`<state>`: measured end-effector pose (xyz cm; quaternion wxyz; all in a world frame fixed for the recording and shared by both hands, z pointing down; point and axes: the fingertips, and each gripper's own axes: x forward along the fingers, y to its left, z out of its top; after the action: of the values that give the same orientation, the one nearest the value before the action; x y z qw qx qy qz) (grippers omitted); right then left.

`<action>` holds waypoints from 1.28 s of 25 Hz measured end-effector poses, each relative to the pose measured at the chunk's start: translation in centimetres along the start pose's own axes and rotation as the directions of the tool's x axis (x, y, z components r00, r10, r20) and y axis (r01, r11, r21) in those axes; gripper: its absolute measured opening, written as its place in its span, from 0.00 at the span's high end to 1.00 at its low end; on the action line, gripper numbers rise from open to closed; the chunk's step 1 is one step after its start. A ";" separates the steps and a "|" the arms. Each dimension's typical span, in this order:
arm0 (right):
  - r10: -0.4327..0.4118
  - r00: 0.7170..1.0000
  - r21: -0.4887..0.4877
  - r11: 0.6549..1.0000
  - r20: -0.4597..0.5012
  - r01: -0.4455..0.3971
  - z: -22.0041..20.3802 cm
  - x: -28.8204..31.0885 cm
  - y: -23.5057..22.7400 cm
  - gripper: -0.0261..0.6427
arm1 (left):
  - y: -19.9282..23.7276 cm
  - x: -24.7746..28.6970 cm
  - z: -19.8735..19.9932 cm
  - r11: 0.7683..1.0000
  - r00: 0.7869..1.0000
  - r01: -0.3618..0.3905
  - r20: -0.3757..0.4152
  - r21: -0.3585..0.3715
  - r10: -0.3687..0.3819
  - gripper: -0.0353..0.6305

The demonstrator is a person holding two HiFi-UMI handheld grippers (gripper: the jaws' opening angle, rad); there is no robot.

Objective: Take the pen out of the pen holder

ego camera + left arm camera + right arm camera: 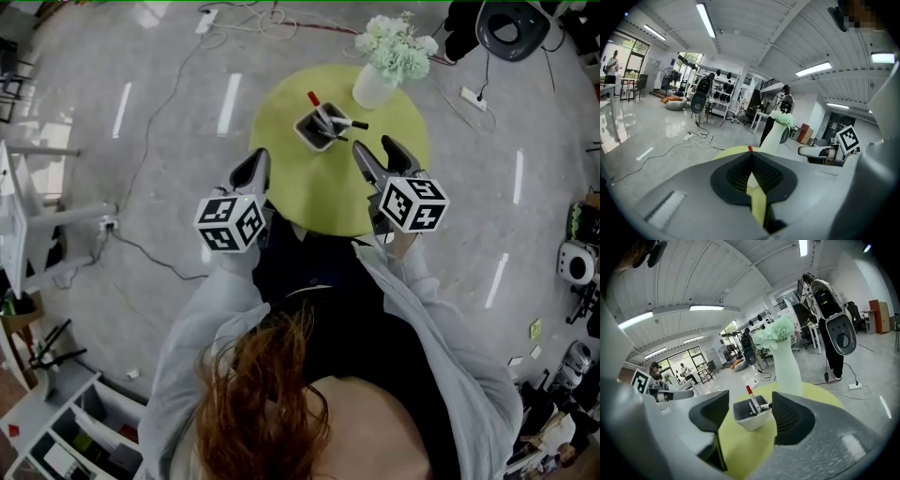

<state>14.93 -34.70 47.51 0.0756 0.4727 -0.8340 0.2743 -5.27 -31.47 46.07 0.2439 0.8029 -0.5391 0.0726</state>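
Note:
A white square pen holder point(320, 128) point(752, 415) stands on the round yellow-green table point(309, 192), with a red-capped pen point(317, 106) point(752, 398) and a black-tipped pen point(349, 123) point(762, 406) sticking out of it. My right gripper point(374, 149) point(748, 414) is open, its jaws a little short of the holder and framing it in the right gripper view. My left gripper point(257, 163) point(751, 168) is shut and empty, hovering over the table's left edge. In the left gripper view the holder is hidden; only the red pen tip point(750, 148) shows.
A white vase of pale green flowers point(386, 58) point(784, 362) point(778, 131) stands on the table behind the holder. Cables point(150, 141) and a power strip point(473, 97) lie on the grey floor round the table. White shelving point(37, 272) stands at the left.

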 end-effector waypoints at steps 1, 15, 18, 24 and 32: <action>0.002 1.000 0.001 1.000 -0.010 -0.002 -0.4 0.2 0.0 0.53 | 0.1 0.1 -0.3 1.000 1.000 0.000 -0.004 -0.004 0.000 0.93; -0.085 0.991 -0.031 0.996 -0.103 0.082 -1.5 3.8 -1.2 0.53 | 2.4 2.6 -0.2 0.999 0.998 0.035 -0.043 -0.024 -0.036 0.93; -0.100 0.985 -0.013 0.995 -0.141 0.099 -2.2 4.6 -2.2 0.53 | 3.1 3.1 -0.6 0.999 0.997 0.035 -0.069 -0.034 -0.038 0.93; -0.114 0.971 0.032 0.992 -0.210 0.124 -3.7 6.6 -4.3 0.53 | 4.0 4.4 -1.5 0.998 0.992 0.044 -0.119 -0.045 -0.050 0.93; -0.090 0.968 0.186 0.973 -0.234 0.135 -5.0 8.7 -5.7 0.66 | 5.7 6.1 -2.7 0.997 0.981 0.061 -0.179 -0.050 -0.069 0.93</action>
<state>14.27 -40.90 57.23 0.1363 0.4907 -0.7600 0.4037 -7.51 -36.98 52.49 0.3117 0.8047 -0.4896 0.1250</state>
